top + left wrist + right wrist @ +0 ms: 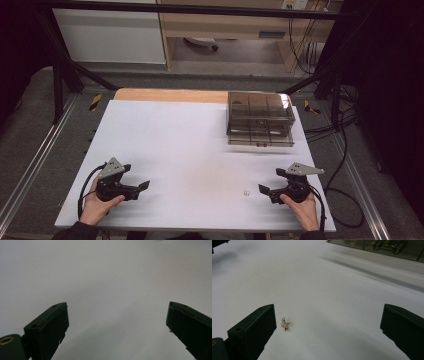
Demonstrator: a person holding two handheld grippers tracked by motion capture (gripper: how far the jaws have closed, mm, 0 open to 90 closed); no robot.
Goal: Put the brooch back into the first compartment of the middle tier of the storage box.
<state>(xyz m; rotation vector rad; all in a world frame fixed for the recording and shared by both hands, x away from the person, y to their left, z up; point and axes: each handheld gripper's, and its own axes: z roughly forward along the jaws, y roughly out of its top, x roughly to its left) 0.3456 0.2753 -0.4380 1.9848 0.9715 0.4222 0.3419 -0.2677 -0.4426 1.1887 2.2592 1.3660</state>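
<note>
The earring (284, 324), small, gold-toned and set with clear stones, lies flat on the white table (190, 150), just beside the inner face of one jaw of the right hand-held gripper (327, 322). That gripper's jaws are spread wide, clear of the earring. The left hand-held gripper (117, 320) is likewise spread, over bare table, well apart. A smoked drawer box (260, 119) stands at the far right.

The earring (284, 324) lay on the worktop (180, 145) just left of my right hand-held gripper (264, 189); the box (260, 119) stood far behind it.
</note>
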